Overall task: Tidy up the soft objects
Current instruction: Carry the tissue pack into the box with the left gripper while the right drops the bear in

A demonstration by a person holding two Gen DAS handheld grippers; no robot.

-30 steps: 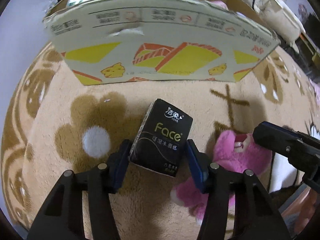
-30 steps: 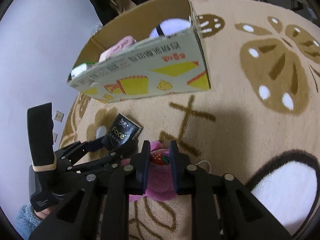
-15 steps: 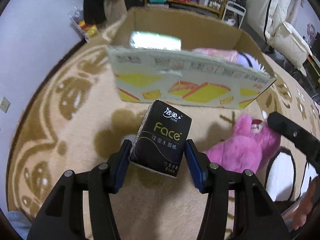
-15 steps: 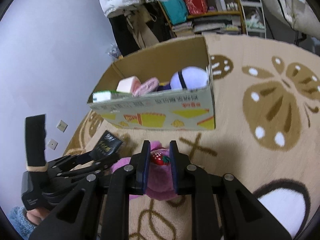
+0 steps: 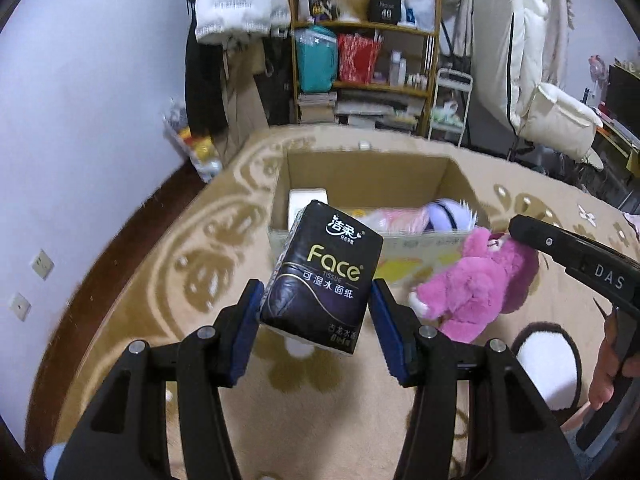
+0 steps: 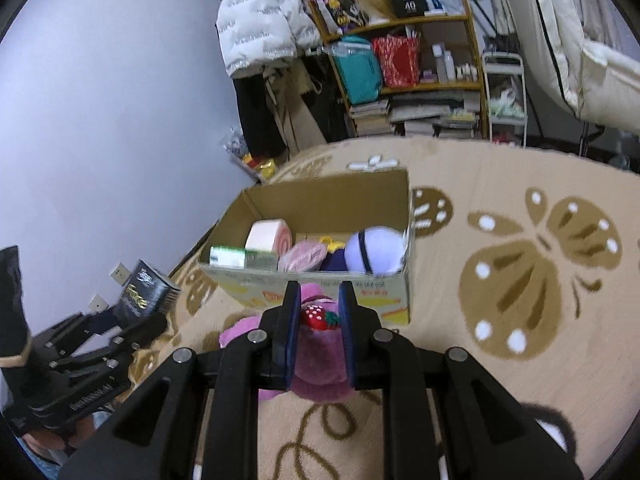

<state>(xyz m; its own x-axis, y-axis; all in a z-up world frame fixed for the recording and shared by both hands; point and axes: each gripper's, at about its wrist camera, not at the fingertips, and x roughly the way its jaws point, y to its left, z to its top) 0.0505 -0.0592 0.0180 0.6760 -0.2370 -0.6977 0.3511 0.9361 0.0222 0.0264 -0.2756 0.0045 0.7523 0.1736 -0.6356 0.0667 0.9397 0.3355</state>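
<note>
My left gripper pinches the tissue pack only at its lower end between the pads, so it could tip out. My right gripper is closed narrow on the pink plush toy, which sags below the fingers. The cardboard box sits ahead of both fingertips; I worry the dangling toy could catch its near wall.

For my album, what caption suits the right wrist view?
Right gripper clutching a pink plush toy before a cardboard box of soft things.
</note>
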